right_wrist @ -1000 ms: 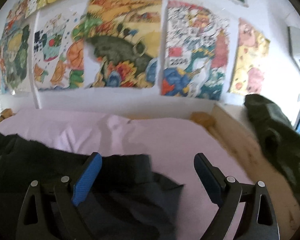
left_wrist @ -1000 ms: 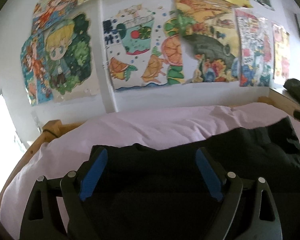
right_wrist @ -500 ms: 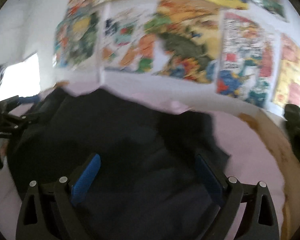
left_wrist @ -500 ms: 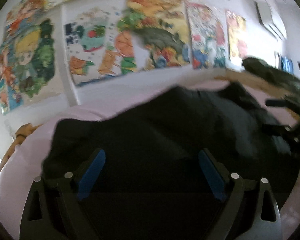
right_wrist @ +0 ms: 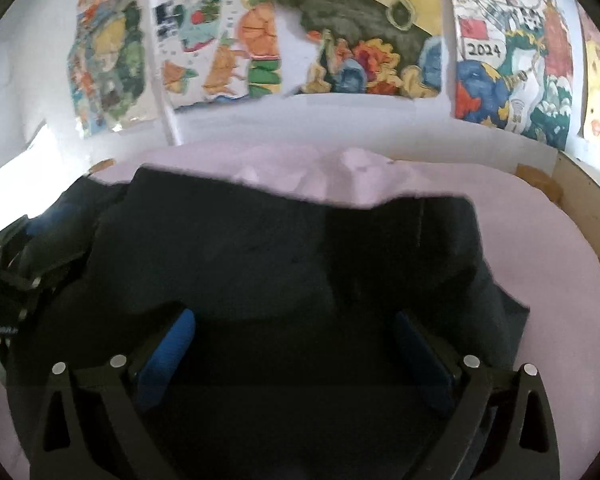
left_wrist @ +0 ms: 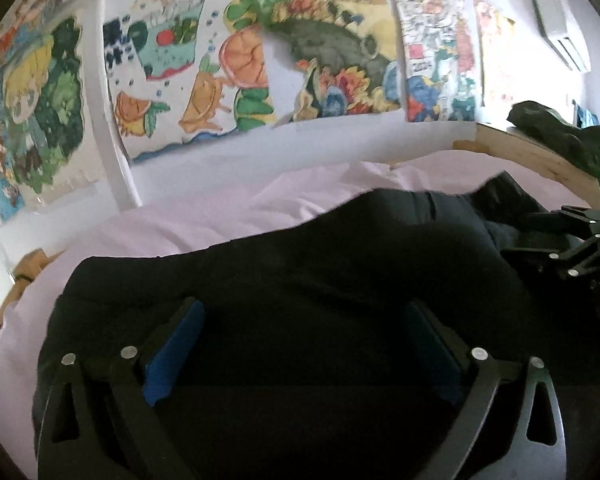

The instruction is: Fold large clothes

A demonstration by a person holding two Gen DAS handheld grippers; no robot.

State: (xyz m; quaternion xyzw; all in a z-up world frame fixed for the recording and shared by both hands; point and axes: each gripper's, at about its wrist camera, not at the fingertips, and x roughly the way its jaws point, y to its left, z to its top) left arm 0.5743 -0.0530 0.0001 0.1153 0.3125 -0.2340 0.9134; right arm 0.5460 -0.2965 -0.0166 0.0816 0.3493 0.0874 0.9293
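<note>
A white wall hung with bright cartoon posters backs a bed covered by a pale pink sheet, with a wooden bed frame curving along the right side. Spread over the sheet lies the dark garment — a large black piece of clothing whose far edge runs wavy and rumpled across the bed, pink sheet showing beyond it and to both sides. On the frame's far right corner rests a dark green bundle of cloth. The left gripper hovers over the garment's left portion, its blue-padded fingers spread wide with nothing between them. The right gripper does likewise over the right portion — jaws parted, grasping nothing, blue pads framing bare black fabric. Each gripper shows at the edge of the other's view.
</note>
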